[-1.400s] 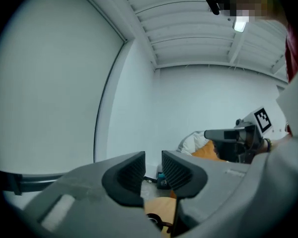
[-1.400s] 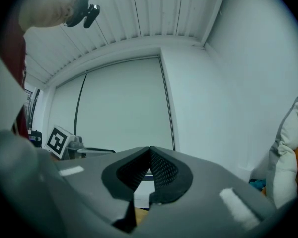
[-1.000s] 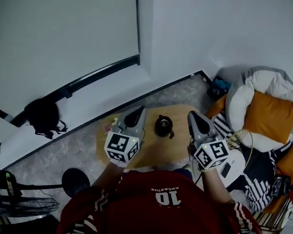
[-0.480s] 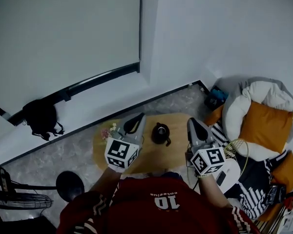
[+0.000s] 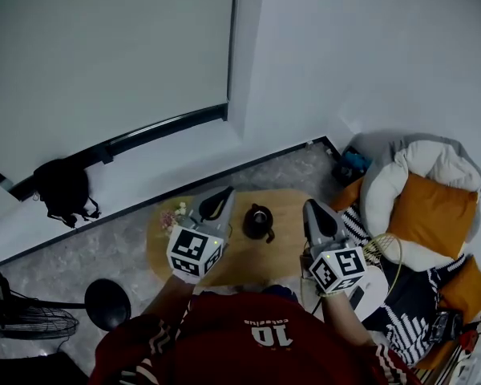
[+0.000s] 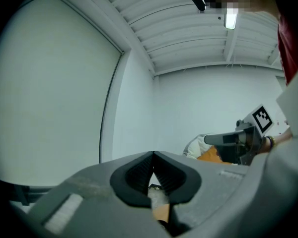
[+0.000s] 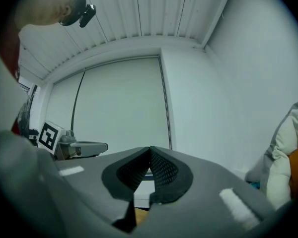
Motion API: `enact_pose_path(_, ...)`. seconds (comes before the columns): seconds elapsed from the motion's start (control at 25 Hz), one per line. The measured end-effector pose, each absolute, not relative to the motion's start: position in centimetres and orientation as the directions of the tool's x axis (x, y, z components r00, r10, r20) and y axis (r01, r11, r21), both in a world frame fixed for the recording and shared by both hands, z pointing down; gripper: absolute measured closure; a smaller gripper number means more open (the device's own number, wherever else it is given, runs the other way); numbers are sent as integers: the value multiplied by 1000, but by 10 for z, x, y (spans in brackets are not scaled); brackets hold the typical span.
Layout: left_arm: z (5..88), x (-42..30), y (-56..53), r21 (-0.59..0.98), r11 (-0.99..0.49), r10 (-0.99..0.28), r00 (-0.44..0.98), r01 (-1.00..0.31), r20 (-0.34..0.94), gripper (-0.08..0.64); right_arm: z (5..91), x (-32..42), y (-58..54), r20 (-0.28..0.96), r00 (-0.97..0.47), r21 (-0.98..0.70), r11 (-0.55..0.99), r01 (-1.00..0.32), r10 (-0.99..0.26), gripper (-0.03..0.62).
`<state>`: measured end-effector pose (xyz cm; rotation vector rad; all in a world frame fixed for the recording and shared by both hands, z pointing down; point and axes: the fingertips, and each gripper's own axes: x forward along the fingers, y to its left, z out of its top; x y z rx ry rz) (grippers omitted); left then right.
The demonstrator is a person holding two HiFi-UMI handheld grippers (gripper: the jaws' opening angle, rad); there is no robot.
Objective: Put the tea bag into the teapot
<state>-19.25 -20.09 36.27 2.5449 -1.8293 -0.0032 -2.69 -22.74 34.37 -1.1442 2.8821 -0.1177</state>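
The person is holding both tools level above the round wooden table point(image 5: 248, 257). The left tool point(image 5: 223, 192) is pressing its jaws together with nothing between them, and the right tool point(image 5: 309, 207) is doing the same, shut tight and empty. The black teapot point(image 5: 257, 221) is sitting on the table between the two tools, a little ahead of their tips and touching neither. Small pale and pinkish things point(image 5: 174, 215) are lying at the table's edge just left of the left tool; they are too small to tell whether the tea bag is among them. Right of the right tool, an orange pillow point(image 5: 429, 215) is resting on a white cushion point(image 5: 397, 175).
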Motion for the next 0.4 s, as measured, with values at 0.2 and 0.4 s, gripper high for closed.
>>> enact_pose_path(0.2,360,-192,-204,9,-311,-950,311,-950,-2,558,343,-19,-232,4,-718,-66,716,-695,-696,592)
enact_pose_path(0.4,361,-195,-201,19,-287,-958,287,-958,3,558,341,-11,-234,1,-705,-65,703,-708,-710,592)
